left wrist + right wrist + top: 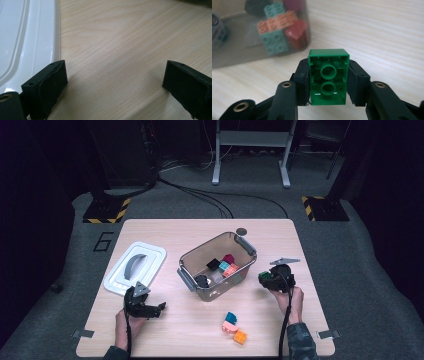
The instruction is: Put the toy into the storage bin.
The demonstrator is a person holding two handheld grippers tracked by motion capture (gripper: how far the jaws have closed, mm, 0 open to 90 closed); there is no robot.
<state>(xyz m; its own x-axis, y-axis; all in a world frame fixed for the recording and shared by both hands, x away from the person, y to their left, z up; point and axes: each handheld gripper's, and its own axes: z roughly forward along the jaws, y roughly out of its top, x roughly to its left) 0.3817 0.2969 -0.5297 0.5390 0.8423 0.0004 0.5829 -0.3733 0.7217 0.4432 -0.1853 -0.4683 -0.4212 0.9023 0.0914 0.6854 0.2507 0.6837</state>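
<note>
At the left of the table (pixel 165 227), near side: left gripper (pixel 159 309), jaws wide apart and empty, low over bare wood; its own view has the pads (pixel 51 83) spread with nothing between them; just beyond it lies the white lid (pixel 135 267), flat, grey handle up.

Centre: clear bin (pixel 187 262), open-topped, set at an angle; inside, a loose heap of bricks (pixel 227 266) in teal, pink, dark red and black; contents part hidden by the wall.

Near centre, in front of the bin: three loose bricks (pixel 233 328), blue, pink and orange, touching one another, well apart from either gripper.

Right: right gripper (pixel 264 280), narrow, clamped on a green brick (pixel 329 76), just beside the bin's right end and clear of it; pads press the brick's two long sides, hollow underside and its two tubes facing the camera.

Handling, by judgement: brick is hard moulded plastic, light, stiff, not fragile; walls smooth and likely slippery, so a grip across the flat long sides, centred as here, suits best; corners or stud face would invite twisting; a drop into the bin should do no harm.
</note>
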